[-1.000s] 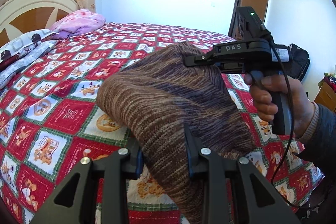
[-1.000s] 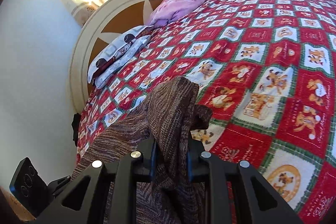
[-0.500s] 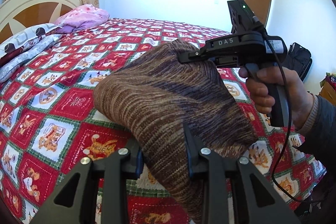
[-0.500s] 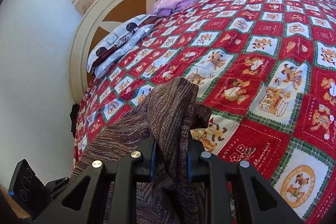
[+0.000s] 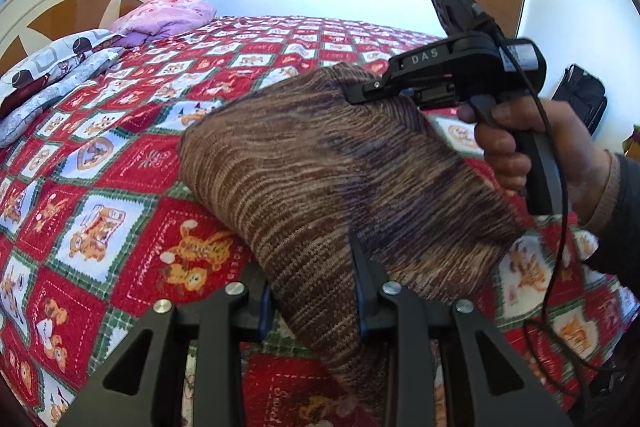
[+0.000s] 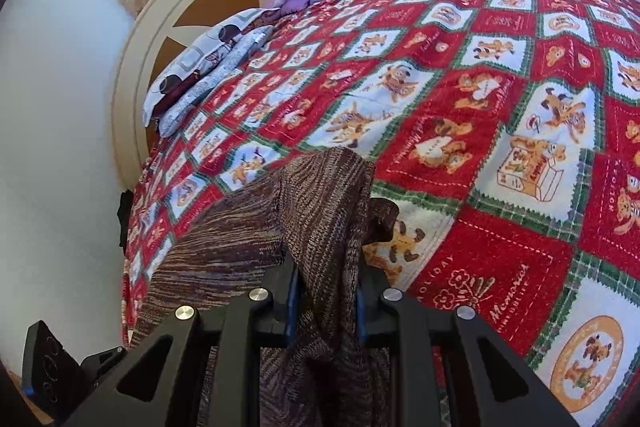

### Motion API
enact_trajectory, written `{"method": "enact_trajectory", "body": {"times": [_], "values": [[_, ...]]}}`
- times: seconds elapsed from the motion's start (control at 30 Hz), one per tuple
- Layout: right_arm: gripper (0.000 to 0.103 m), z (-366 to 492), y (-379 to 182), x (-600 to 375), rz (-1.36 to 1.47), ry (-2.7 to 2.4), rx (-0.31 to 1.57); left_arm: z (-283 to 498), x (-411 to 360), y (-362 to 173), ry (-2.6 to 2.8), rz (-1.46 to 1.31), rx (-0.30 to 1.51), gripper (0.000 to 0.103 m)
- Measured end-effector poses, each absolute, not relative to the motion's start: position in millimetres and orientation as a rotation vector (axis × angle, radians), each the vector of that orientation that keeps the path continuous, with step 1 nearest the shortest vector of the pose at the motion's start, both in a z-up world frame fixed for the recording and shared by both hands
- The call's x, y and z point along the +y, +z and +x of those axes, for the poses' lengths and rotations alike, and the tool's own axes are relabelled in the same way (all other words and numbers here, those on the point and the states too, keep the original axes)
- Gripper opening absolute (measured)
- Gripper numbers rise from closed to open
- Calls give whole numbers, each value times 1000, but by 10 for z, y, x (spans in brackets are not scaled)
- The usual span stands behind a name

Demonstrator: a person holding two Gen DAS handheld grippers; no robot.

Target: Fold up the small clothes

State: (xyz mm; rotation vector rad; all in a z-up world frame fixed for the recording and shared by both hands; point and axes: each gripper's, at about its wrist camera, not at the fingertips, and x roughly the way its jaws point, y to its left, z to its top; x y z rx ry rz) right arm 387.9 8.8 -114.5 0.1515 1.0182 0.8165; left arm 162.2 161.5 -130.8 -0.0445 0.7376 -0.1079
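Holding the brown knit garment above the bed, the left gripper and right gripper are each pinching an edge; keeping both level should lay it flat without bunching.

Left gripper and right gripper both clamped, angled downward

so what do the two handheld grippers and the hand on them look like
Both grippers are matte black plastic with silver screws and blue pad edges. The right gripper has white DAS lettering, a green light and a black cable. The hand shows a tan cuff under a dark grey sleeve.
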Motion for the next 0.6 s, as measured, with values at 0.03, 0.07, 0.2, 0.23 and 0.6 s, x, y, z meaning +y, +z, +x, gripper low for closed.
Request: {"method": "enact_trajectory", "body": {"times": [0.03, 0.07, 0.2, 0.23, 0.6], "values": [[22, 3896, -1176, 86, 158, 816, 1027, 1622, 1613, -1325, -107, -42, 739, 32], [23, 3908, -1198, 82, 161, 815, 1033, 1623, 1616, -1345, -102, -40, 738, 32], [23, 3936, -1293, 91, 151, 798, 1050, 1614, 1615, -1380, -95, -36, 731, 36], [23, 3938, -1312, 94, 149, 797, 1054, 1609, 1618, -1385, -95, -38, 729, 36], [26, 3932, -1321, 39, 103, 774, 1042, 1499, 1646, -1136, -90, -46, 683, 44]]}}
